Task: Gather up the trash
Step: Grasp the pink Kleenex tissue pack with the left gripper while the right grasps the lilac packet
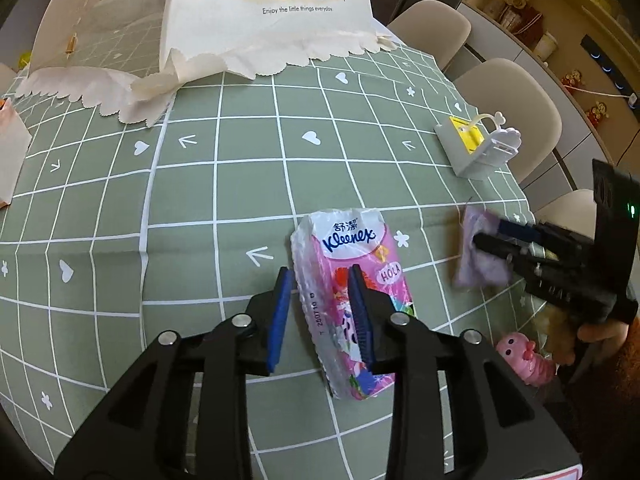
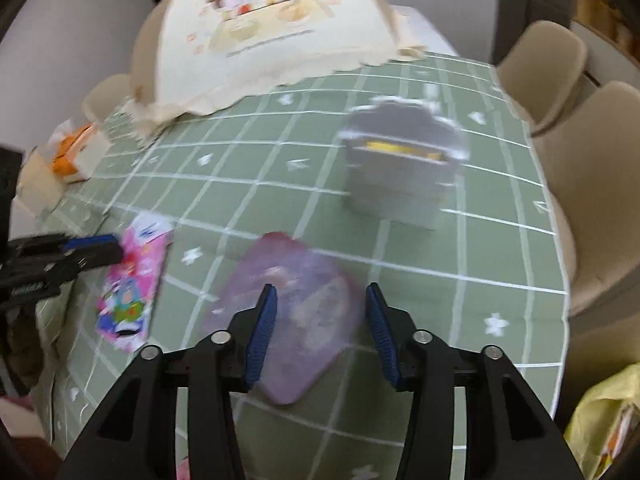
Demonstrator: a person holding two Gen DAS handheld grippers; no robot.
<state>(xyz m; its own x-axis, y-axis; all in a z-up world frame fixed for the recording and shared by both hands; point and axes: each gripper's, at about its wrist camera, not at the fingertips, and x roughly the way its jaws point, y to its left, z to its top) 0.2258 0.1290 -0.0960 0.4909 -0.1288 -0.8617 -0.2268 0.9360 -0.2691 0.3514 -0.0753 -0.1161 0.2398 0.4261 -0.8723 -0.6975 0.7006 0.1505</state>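
Pink-printed Kleenex tissue pack [image 1: 352, 292] lies on the green checked tabletop [image 1: 200, 208], the left gripper [image 1: 320, 312] over it with jaws apart, one blue pad either side of its near half. To its right, the right gripper [image 2: 322, 330] hangs over a purple pouch [image 2: 288, 320], jaws parted and not pressing it, below a white phone stand [image 1: 478, 146].

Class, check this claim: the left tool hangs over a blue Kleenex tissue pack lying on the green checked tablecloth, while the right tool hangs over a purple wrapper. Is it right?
One detail is wrong: the Kleenex tissue pack is pink, not blue, as the left wrist view shows. It does lie on the green checked tablecloth under the left tool, and the right tool hangs over the purple wrapper.
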